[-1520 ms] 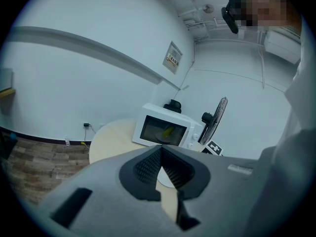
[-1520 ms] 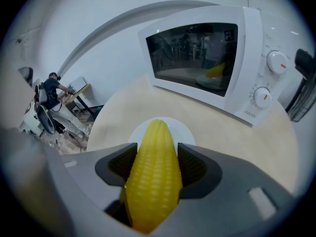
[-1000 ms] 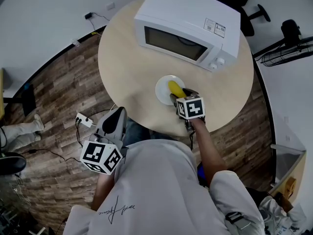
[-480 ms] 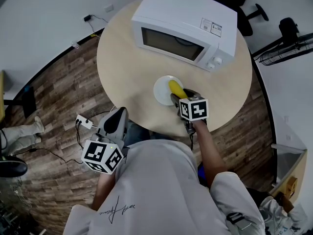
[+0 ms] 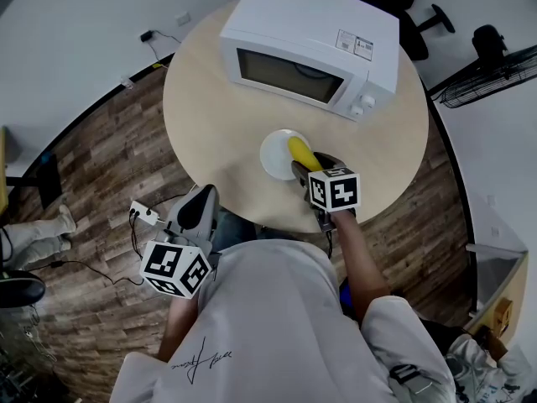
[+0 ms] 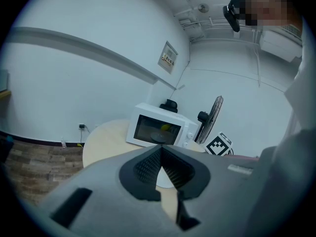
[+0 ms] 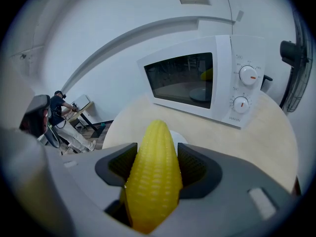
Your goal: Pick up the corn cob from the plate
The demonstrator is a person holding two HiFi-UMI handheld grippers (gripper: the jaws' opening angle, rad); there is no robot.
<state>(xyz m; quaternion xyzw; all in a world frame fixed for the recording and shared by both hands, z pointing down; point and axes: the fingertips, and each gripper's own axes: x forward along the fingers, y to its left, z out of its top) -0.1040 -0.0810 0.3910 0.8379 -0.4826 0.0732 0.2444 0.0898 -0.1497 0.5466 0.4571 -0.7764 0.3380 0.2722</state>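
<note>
Fingers (image 7: 198, 168) clamped on corn cob (image 5: 299, 150), right gripper (image 7: 154, 163) angled down over plate (image 5: 273, 154), left gripper (image 6: 161, 154) closed

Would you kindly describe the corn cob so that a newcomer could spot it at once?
On the round table, in front of the white microwave, sits a small white plate. At its right side the right gripper is shut on the corn cob, whose bright yellow kernel rows stand out from the white plate and grey jaws.
</note>
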